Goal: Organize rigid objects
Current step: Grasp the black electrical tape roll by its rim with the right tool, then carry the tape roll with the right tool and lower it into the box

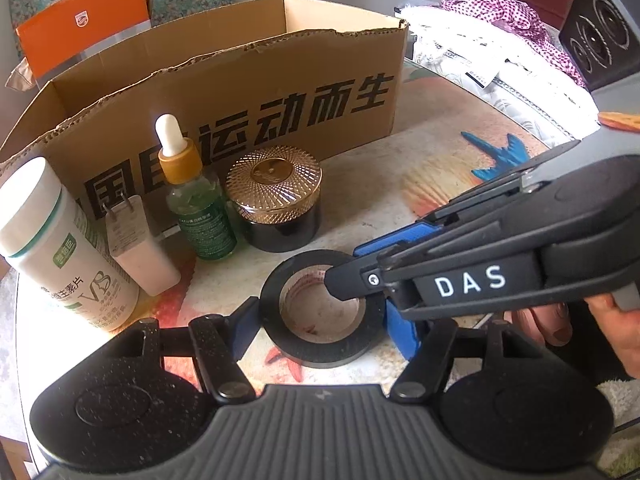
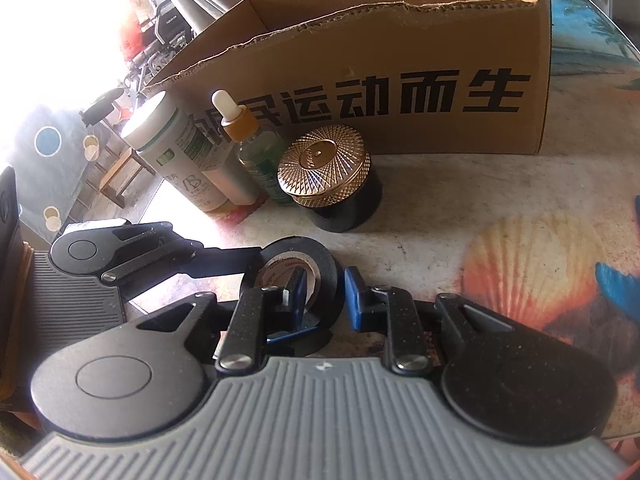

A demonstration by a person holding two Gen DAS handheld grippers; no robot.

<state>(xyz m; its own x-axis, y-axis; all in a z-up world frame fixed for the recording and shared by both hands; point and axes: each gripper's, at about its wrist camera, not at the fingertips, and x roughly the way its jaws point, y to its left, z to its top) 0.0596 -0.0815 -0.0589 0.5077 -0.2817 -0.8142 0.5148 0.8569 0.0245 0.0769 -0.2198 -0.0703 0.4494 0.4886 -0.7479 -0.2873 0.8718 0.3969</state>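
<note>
On the table, right jaws pinching tape roll (image 2: 298, 276) wall, left jaws open around it, charger (image 1: 140, 248) only in left view.

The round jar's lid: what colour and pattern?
Gold lid with a fine radiating lattice pattern, clearest in the left wrist view.

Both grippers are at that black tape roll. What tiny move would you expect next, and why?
Probably the right gripper lifts the tape roll straight up. It looks pinched on the roll's wall, one finger in the hole and one outside, while the left gripper only flanks the roll. The open cardboard box behind seems the likely destination.
</note>
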